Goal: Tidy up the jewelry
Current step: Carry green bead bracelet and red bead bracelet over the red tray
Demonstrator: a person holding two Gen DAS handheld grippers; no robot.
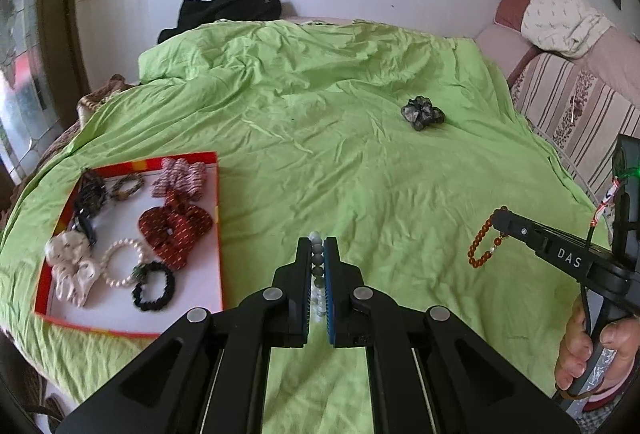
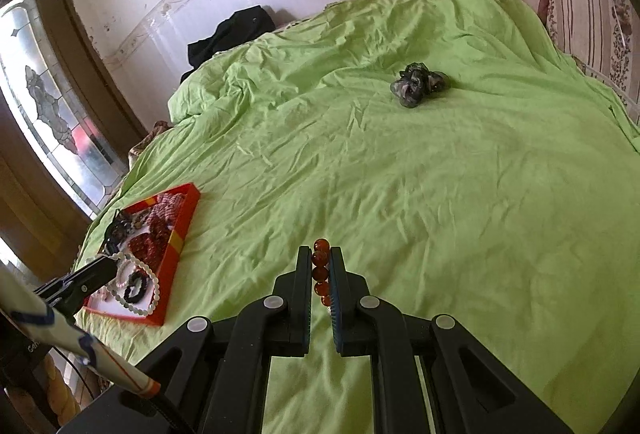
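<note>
Left gripper clamps a pale bead bracelet; right gripper pinches an amber bead bracelet; red tray at nine o'clock.

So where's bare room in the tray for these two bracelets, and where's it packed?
Bare white floor shows in the tray along its right rim, beside the red scrunchie, and at the near edge. The left side is packed.

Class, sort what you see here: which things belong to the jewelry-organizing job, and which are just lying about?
Part of the job:
- red tray
- grey bead bracelet in left gripper
- amber bead bracelet in right gripper
- dark scrunchie on the sheet

Lying about:
- black garment
- green bedsheet
- striped bedding
</note>
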